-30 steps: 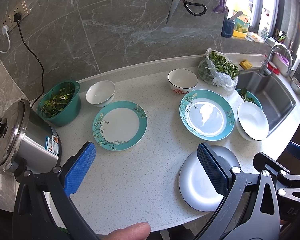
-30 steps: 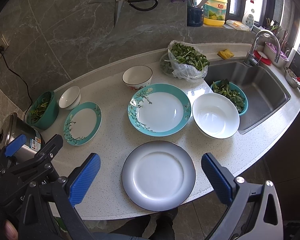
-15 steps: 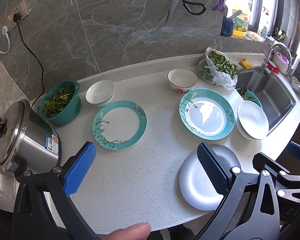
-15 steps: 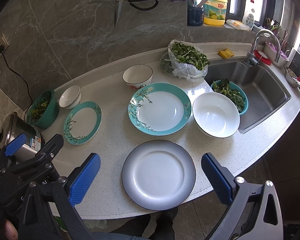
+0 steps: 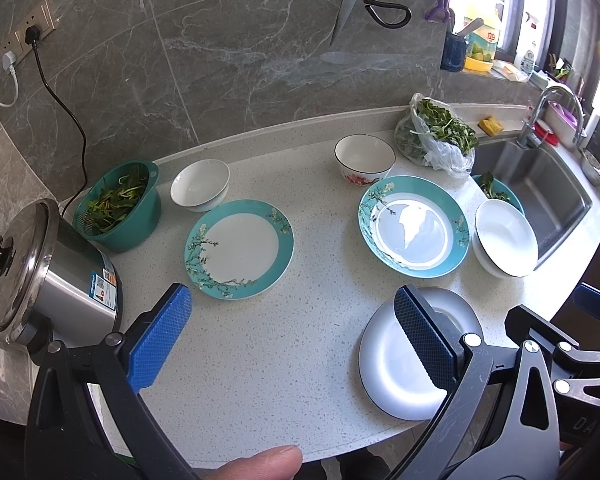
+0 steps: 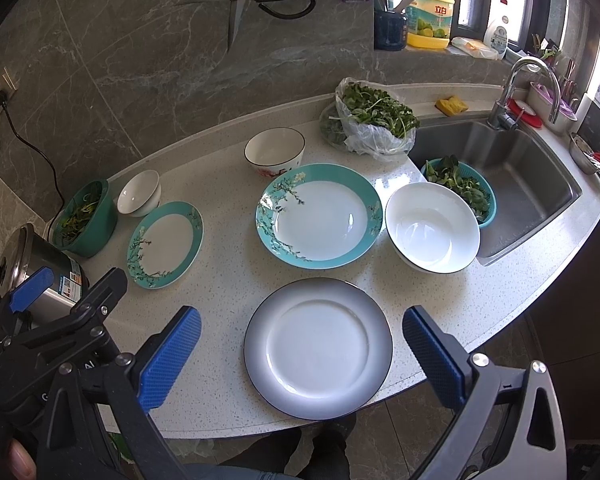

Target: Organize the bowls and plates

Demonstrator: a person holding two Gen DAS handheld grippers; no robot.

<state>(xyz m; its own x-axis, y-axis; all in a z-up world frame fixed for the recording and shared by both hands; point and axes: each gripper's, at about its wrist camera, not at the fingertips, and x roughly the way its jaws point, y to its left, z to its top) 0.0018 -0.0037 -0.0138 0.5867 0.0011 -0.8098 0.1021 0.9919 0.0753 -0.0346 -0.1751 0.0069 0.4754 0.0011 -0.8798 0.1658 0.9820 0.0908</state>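
We're at the start, nothing stacked yet: both grippers, left [image 5: 292,336] & right [image 6: 300,354], hang wide open over the bench [image 5: 268,344], grey plate [image 6: 318,349] right under the right one, so next, probably, drop & pinch its rim.
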